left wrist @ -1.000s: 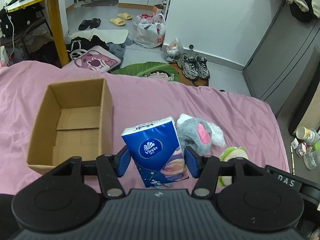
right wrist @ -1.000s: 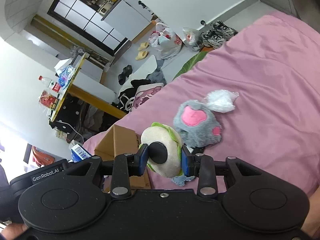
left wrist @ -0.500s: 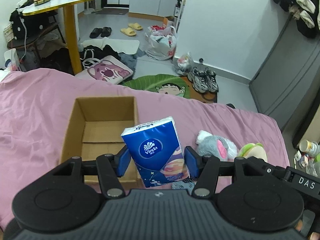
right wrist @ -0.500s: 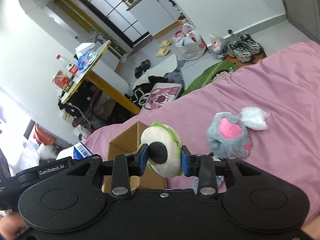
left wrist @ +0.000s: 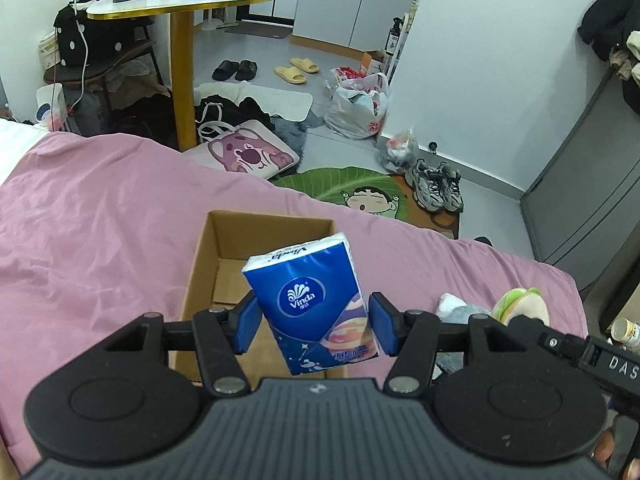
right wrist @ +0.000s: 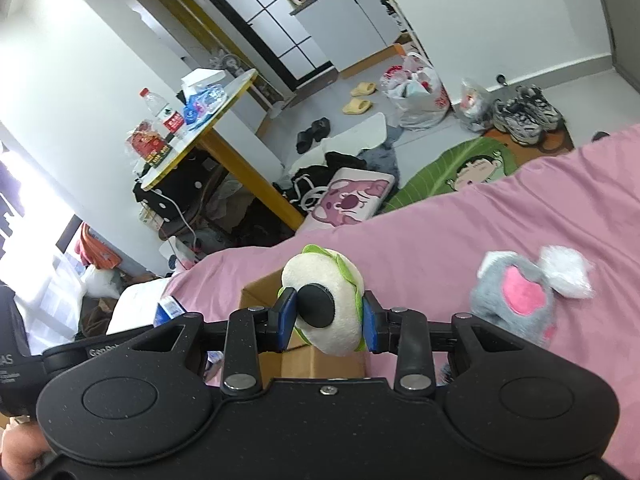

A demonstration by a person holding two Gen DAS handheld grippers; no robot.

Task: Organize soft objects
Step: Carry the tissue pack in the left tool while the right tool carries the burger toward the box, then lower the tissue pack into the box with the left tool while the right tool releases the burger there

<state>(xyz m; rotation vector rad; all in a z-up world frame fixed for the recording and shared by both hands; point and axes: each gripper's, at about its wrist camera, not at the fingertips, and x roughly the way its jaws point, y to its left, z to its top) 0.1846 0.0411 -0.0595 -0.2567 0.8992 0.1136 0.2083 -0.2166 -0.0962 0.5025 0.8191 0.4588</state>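
My left gripper is shut on a blue Vinda tissue pack, held upright above the near part of an open cardboard box on the pink bedspread. In the right wrist view my right gripper is shut on a cream and green plush toy, just over the box's corner. That same plush shows at the right of the left wrist view. A grey and pink plush with a white tuft lies on the bed to the right.
Beyond the bed's far edge the floor holds a pink bear cushion, a green leaf mat, grey sneakers, plastic bags and slippers. A yellow-legged table with bottles stands at the back left. A grey cabinet is at right.
Both grippers have moved left and a little up, each keeping its grip. The tissue pack now hangs over the box instead of to its right. The plush has come over the box's corner.
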